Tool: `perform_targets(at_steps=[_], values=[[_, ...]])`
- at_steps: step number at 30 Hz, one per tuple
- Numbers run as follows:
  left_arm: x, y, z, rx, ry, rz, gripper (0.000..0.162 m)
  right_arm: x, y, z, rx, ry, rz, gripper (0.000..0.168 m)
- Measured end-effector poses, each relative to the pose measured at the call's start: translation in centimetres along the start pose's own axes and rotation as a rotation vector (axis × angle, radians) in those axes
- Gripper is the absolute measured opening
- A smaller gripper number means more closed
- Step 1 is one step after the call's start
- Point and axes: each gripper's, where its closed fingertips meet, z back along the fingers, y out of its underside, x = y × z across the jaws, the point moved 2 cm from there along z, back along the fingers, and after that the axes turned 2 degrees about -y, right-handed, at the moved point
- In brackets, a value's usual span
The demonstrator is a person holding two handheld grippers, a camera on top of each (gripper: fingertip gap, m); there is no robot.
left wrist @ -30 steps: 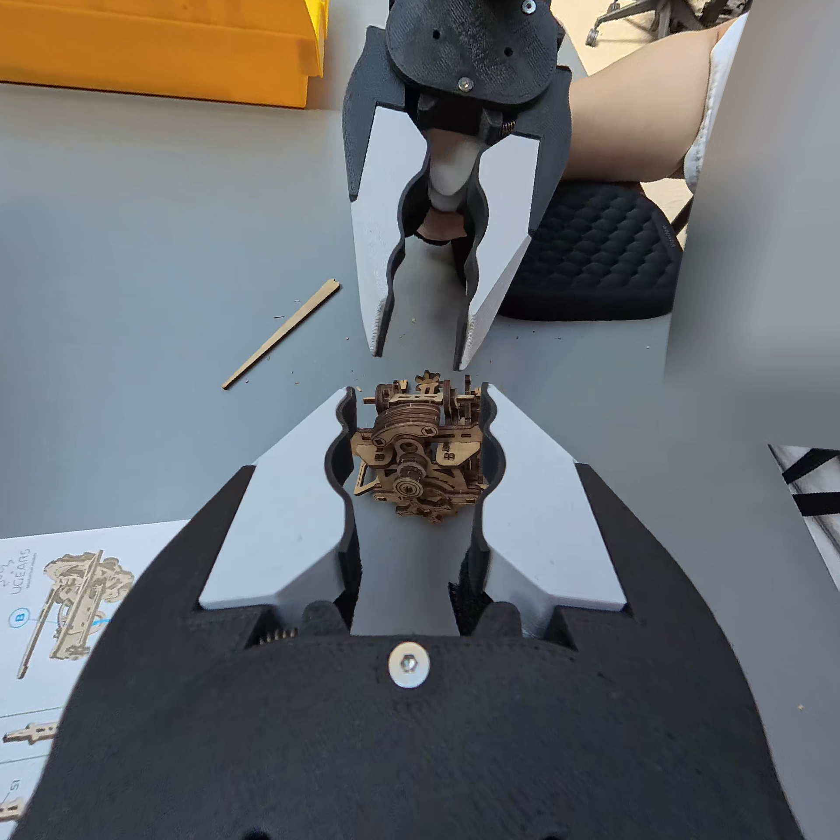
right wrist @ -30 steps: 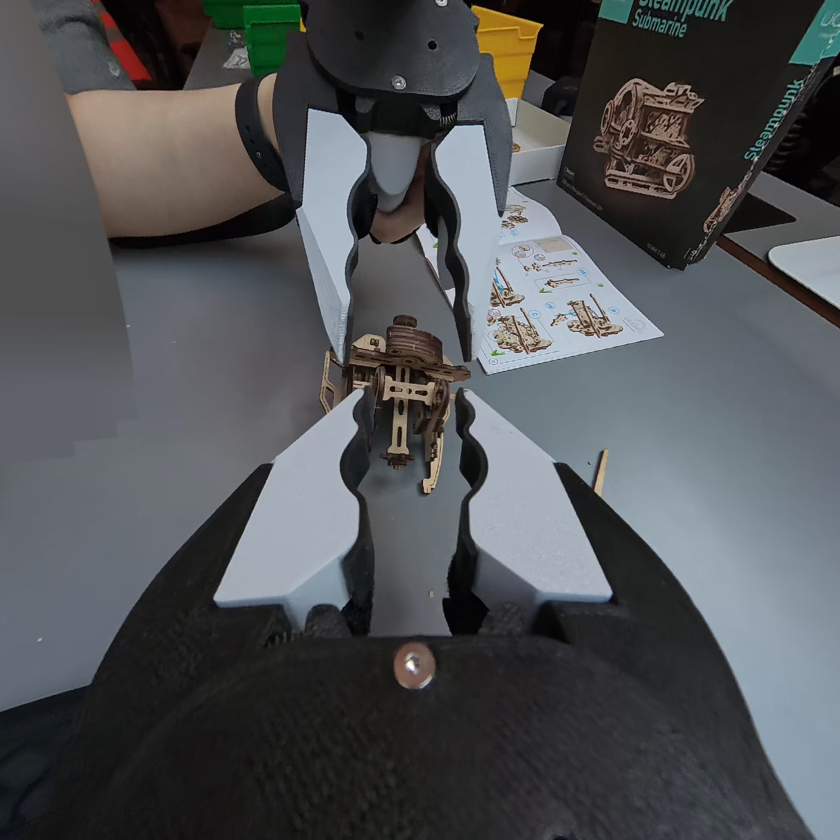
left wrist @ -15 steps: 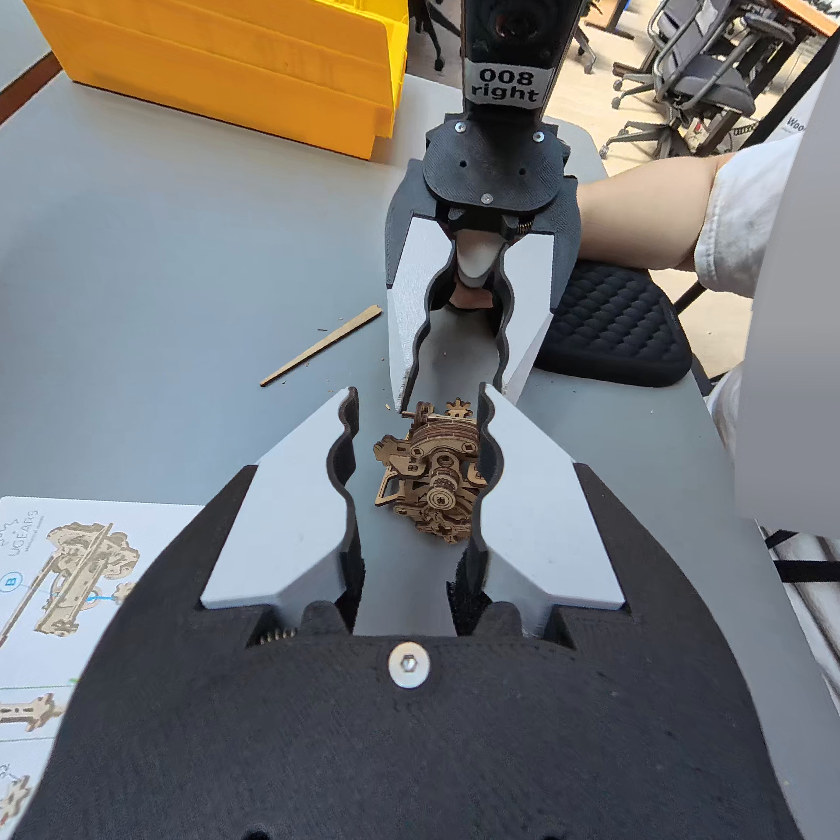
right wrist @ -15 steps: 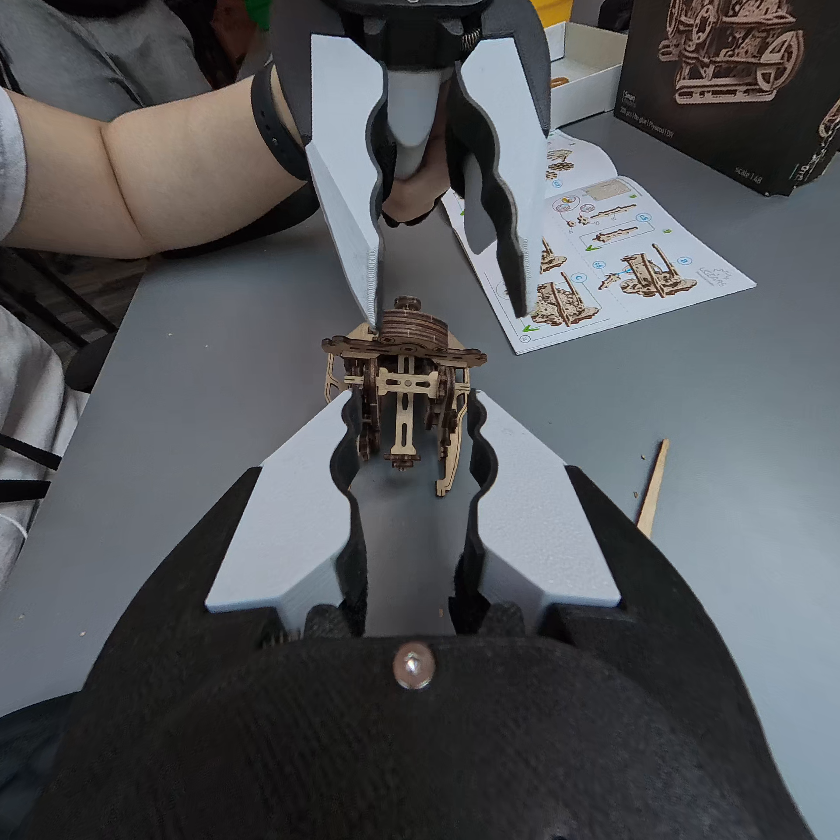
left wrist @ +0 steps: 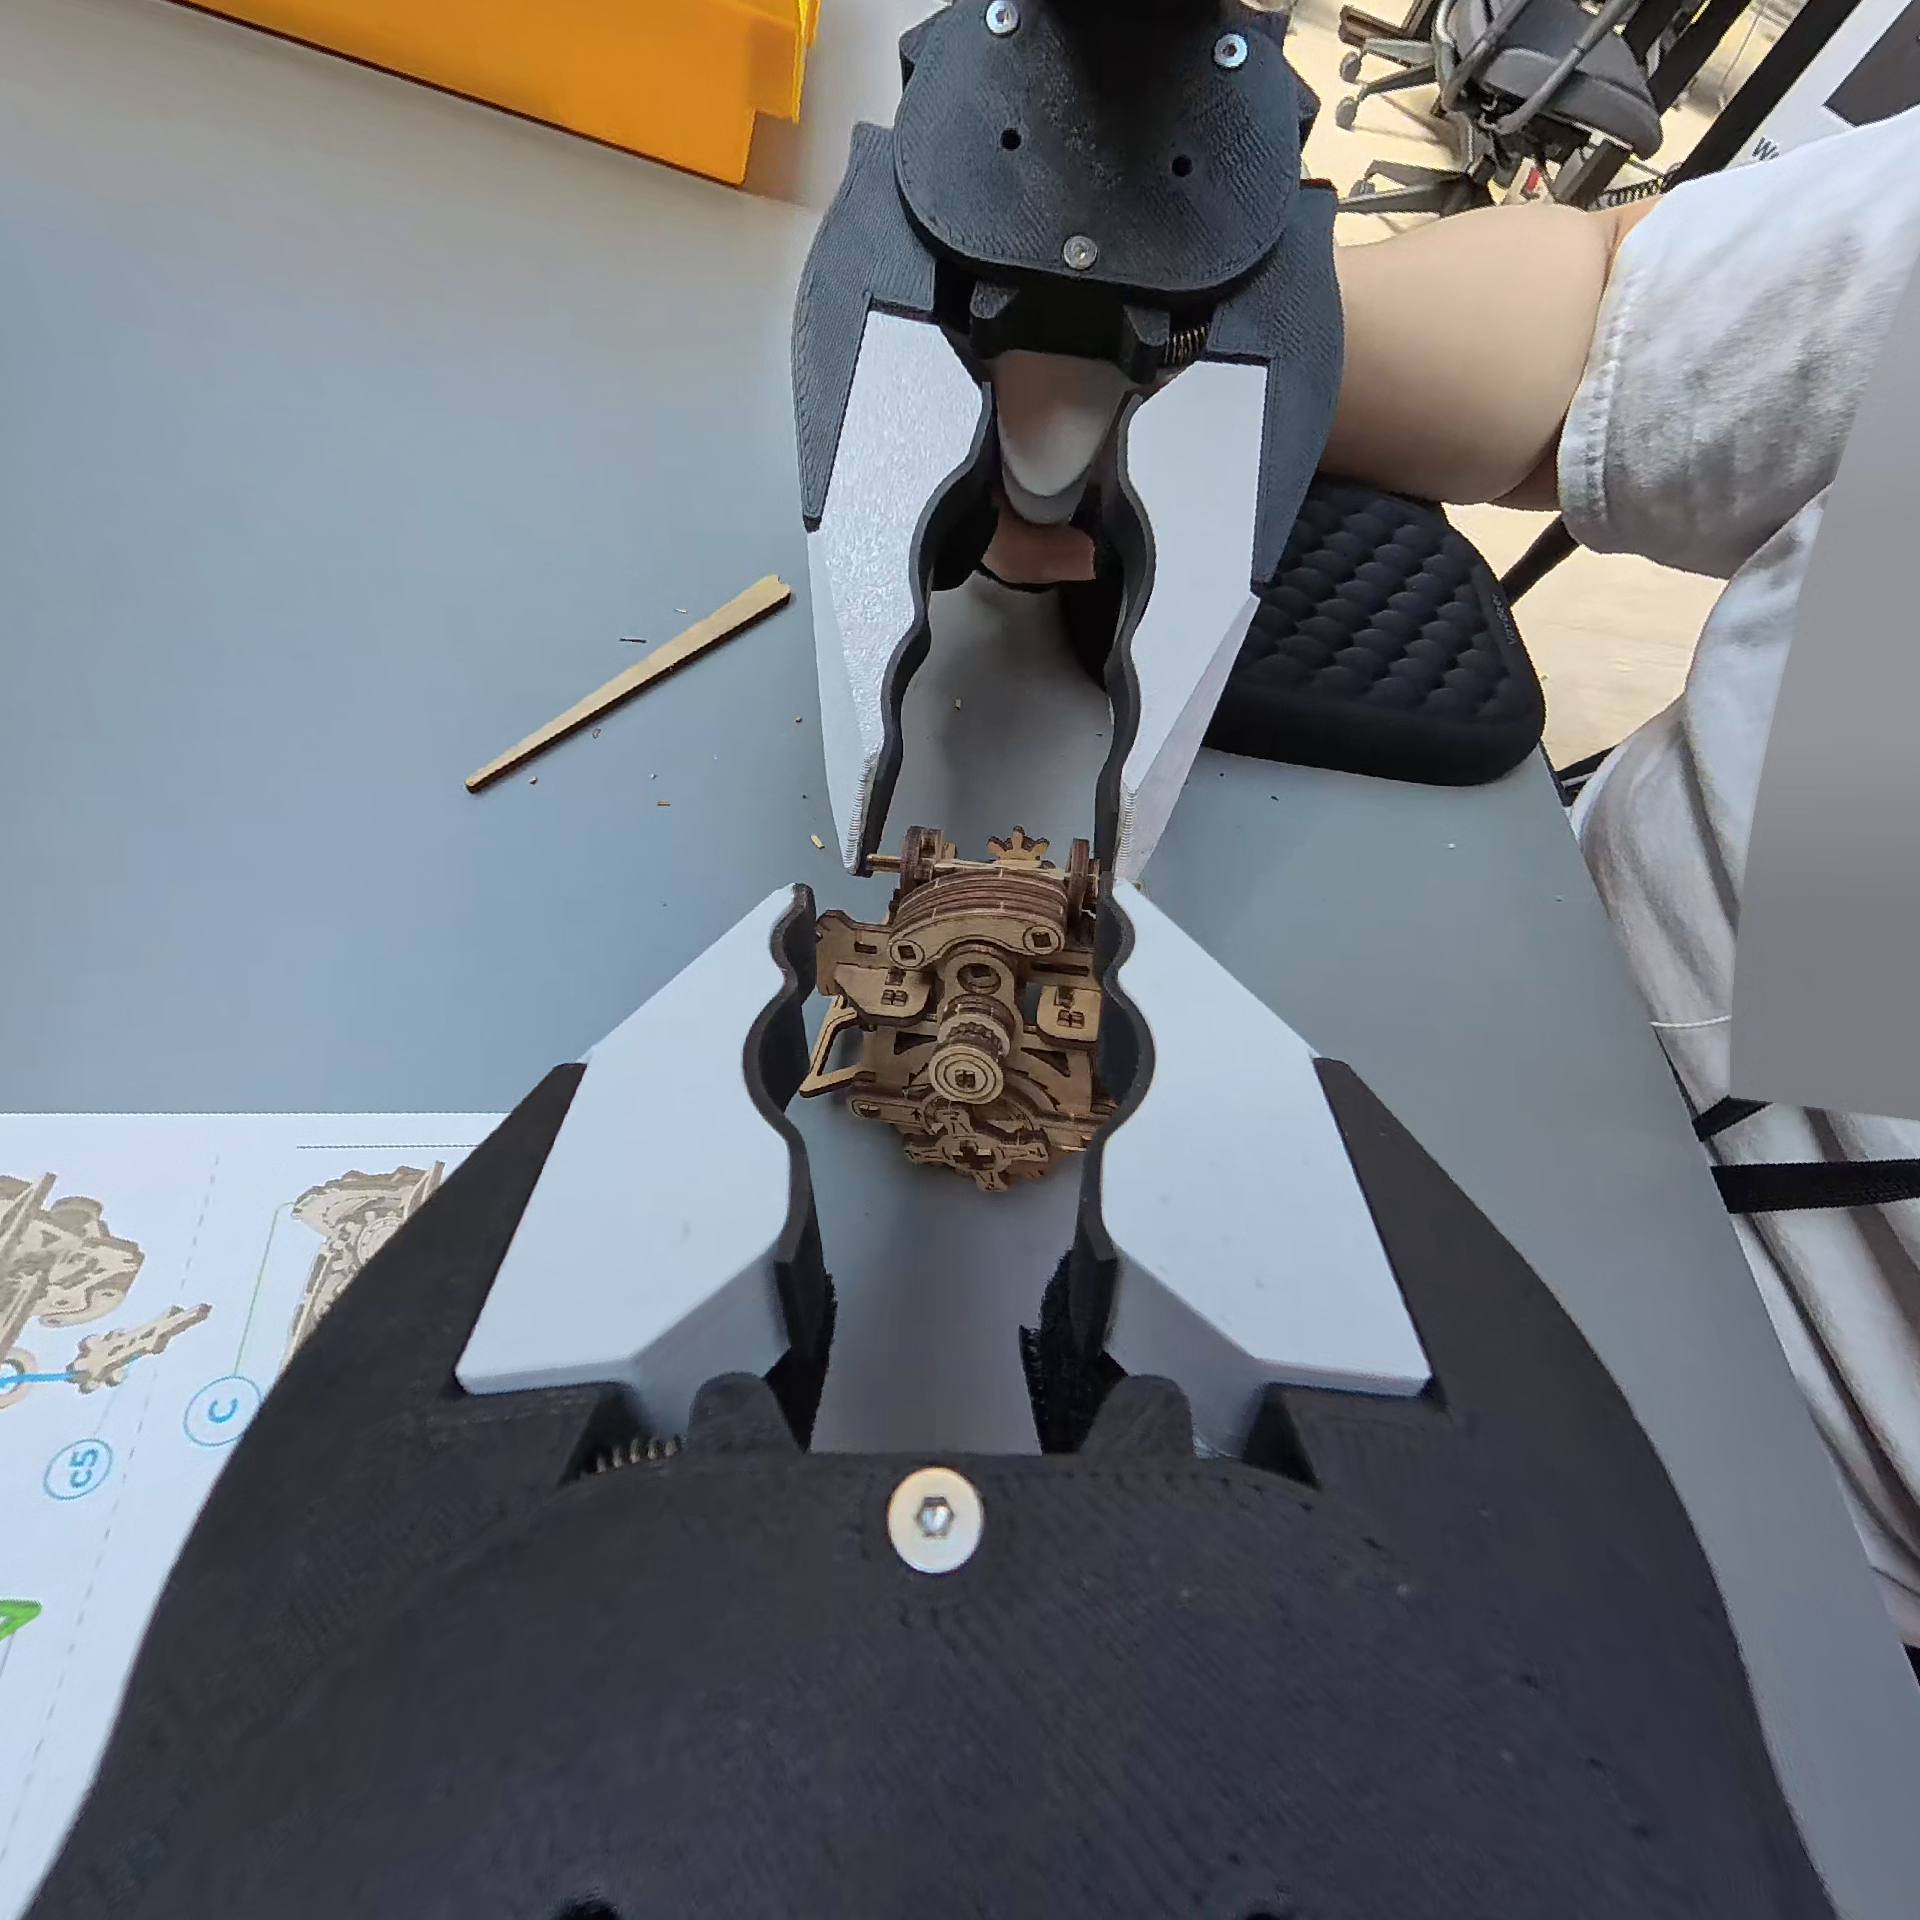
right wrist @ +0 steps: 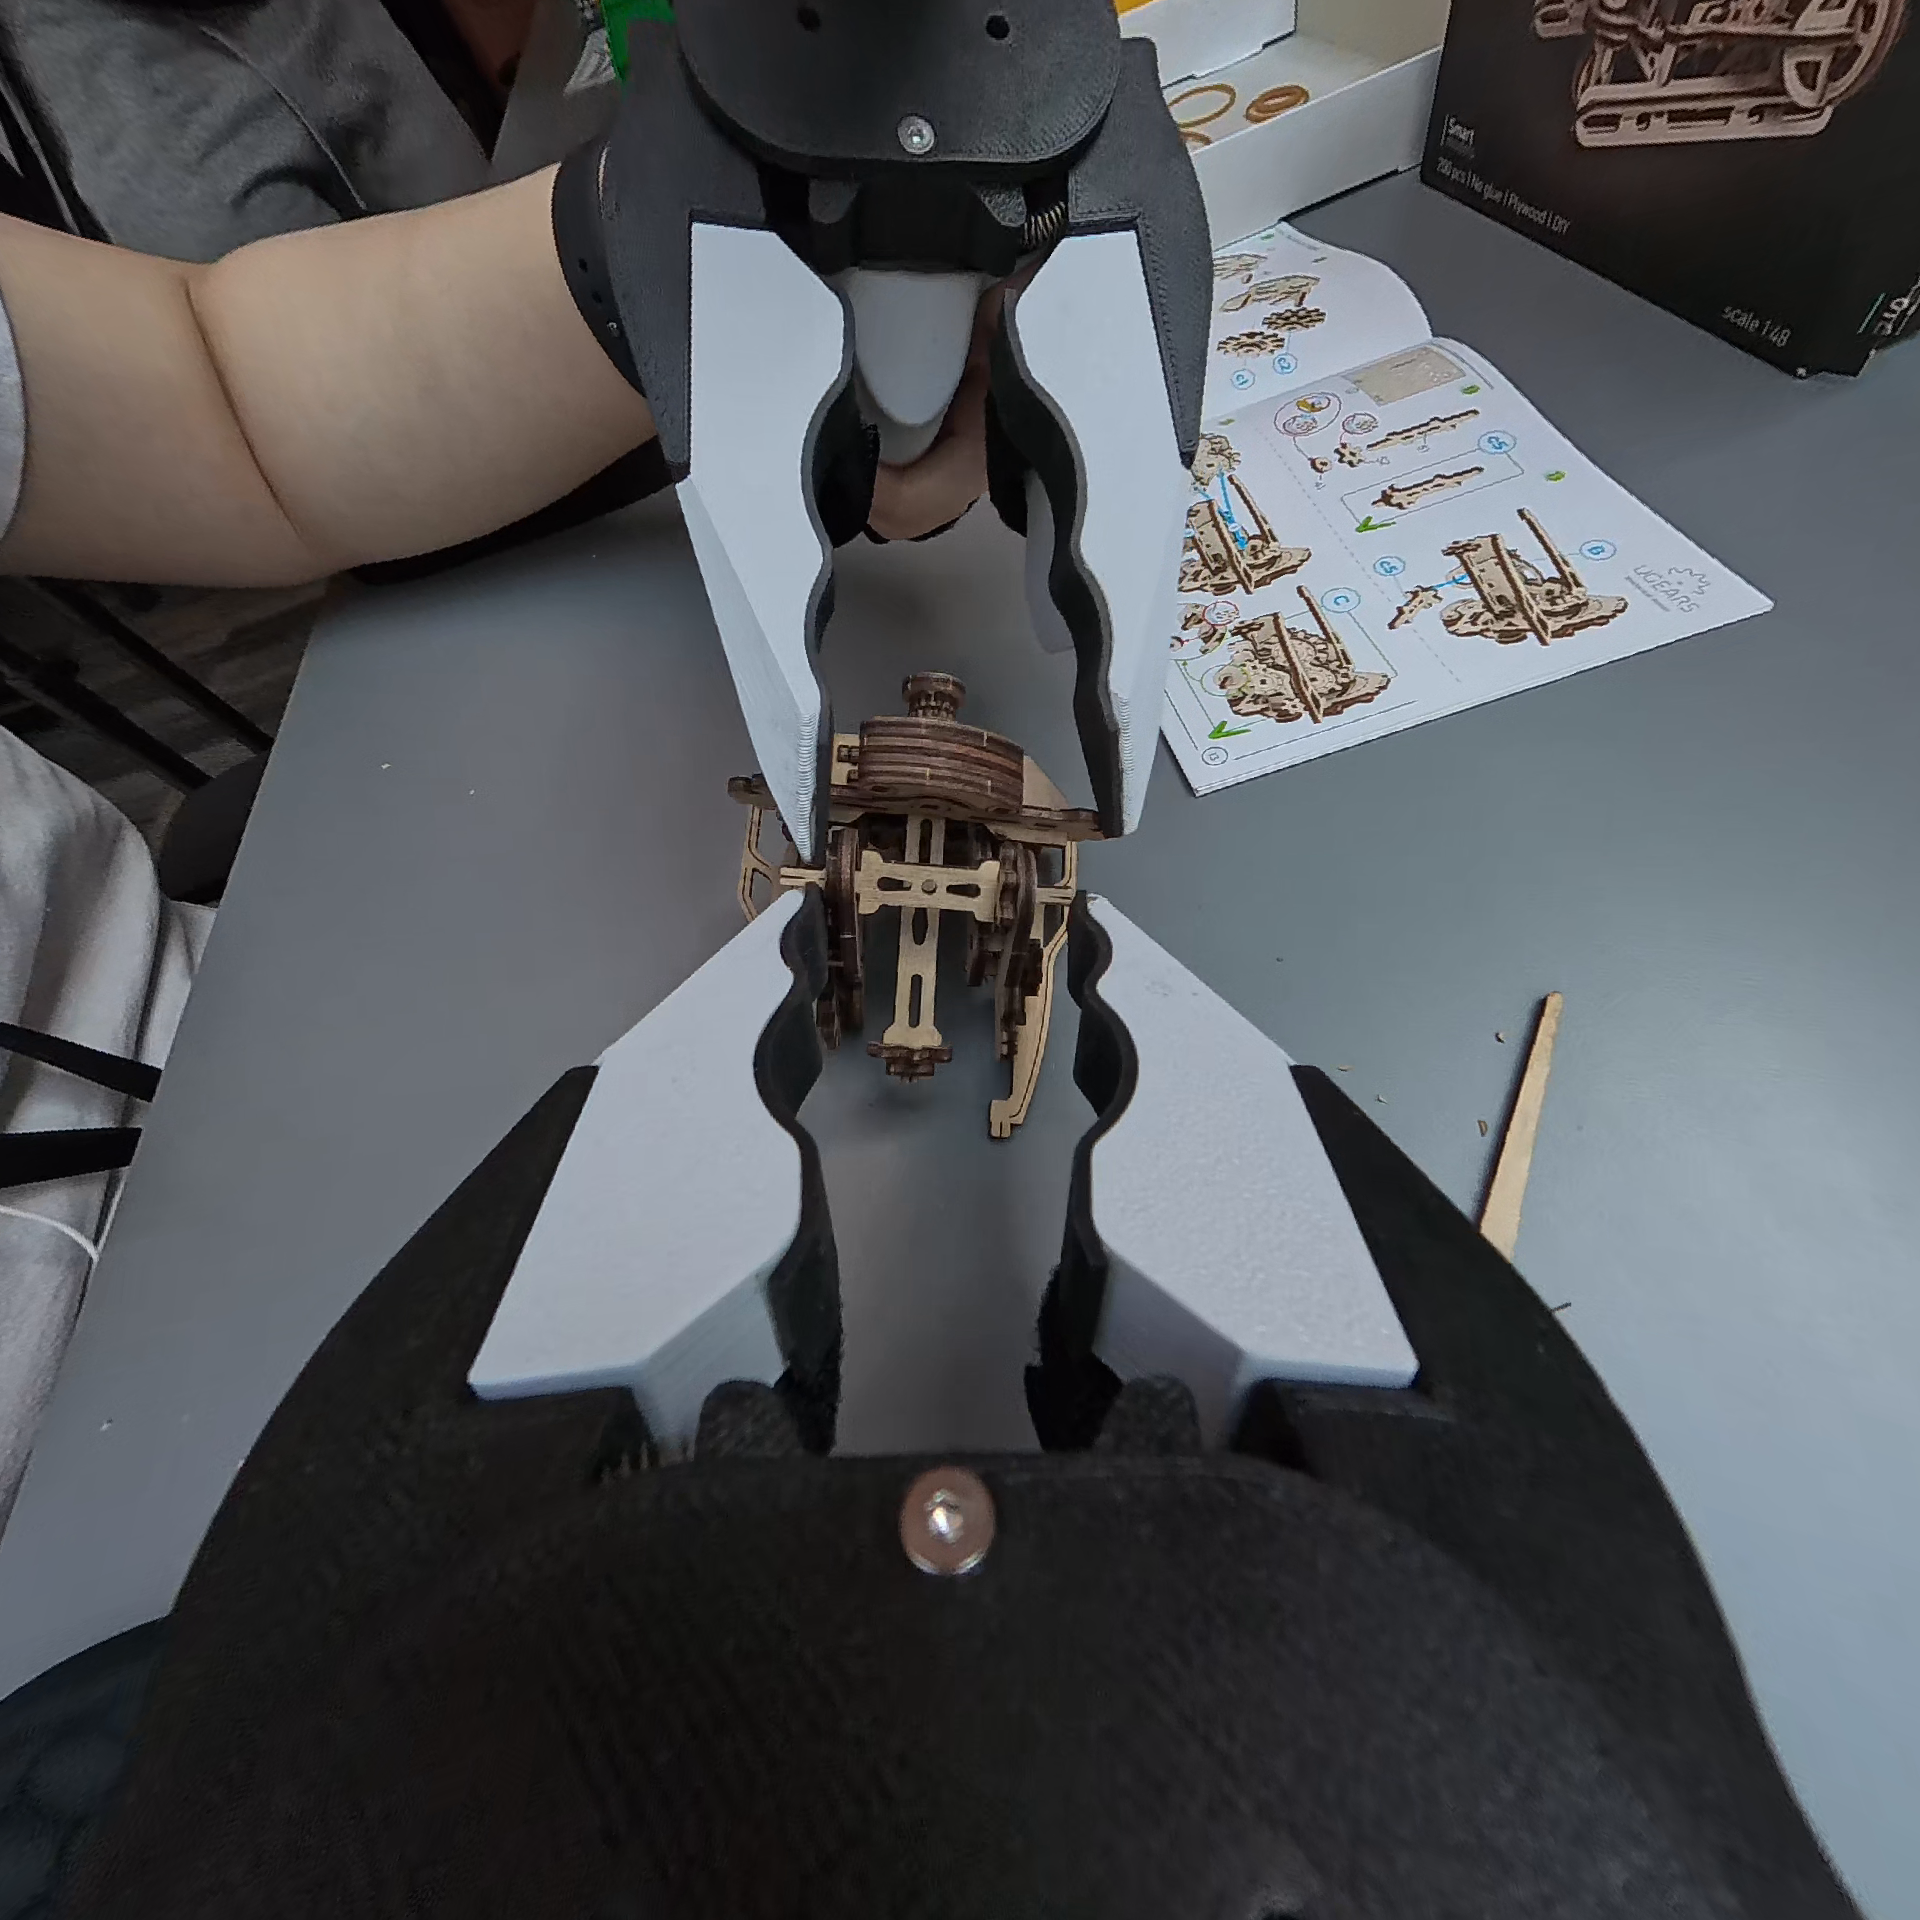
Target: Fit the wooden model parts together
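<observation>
Both grippers, left [left wrist: 951, 914] and right [right wrist: 940, 920], bracketed the fragile-looking wooden model [left wrist: 966, 1023] with spread fingers, its sturdier frame probably the safest hold.

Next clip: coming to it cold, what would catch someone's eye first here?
The small wooden model at the centre of the grey table, flanked by the left hand-held gripper and the right hand-held gripper from opposite sides, each with fingers apart. Next, the open instruction booklet beside the model and the loose wooden stick lying apart on the table.
</observation>
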Motion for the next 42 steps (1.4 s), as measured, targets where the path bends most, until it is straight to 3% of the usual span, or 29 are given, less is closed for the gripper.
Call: perform_targets(at_steps=[13, 22, 25, 34, 42], values=[[-1.4, 0.1, 0.0, 0.044, 0.078, -0.129, 0.041, 0.8, -0.3, -0.1, 0.017, 0.051, 0.131, 0.044], [-1.8, -0.2, 0.0, 0.02, -0.028, -0.298, 0.036, 1.0, -0.4, 0.3, 0.007, 0.131, 0.257, 0.043], [-1.8, -0.5, 0.1, -0.006, -0.086, -0.373, 0.036, 1.0, -0.3, 0.5, -0.025, 0.118, 0.212, 0.038], [-2.5, -0.5, -0.3, 0.016, -0.105, -0.427, 0.036, 1.8, -0.3, 0.7, 0.004, 0.175, 0.373, 0.036], [-2.8, -0.6, -0.5, 0.017, -0.138, -0.472, 0.036, 2.1, -0.2, 1.0, 0.045, 0.217, 0.391, 0.036]])
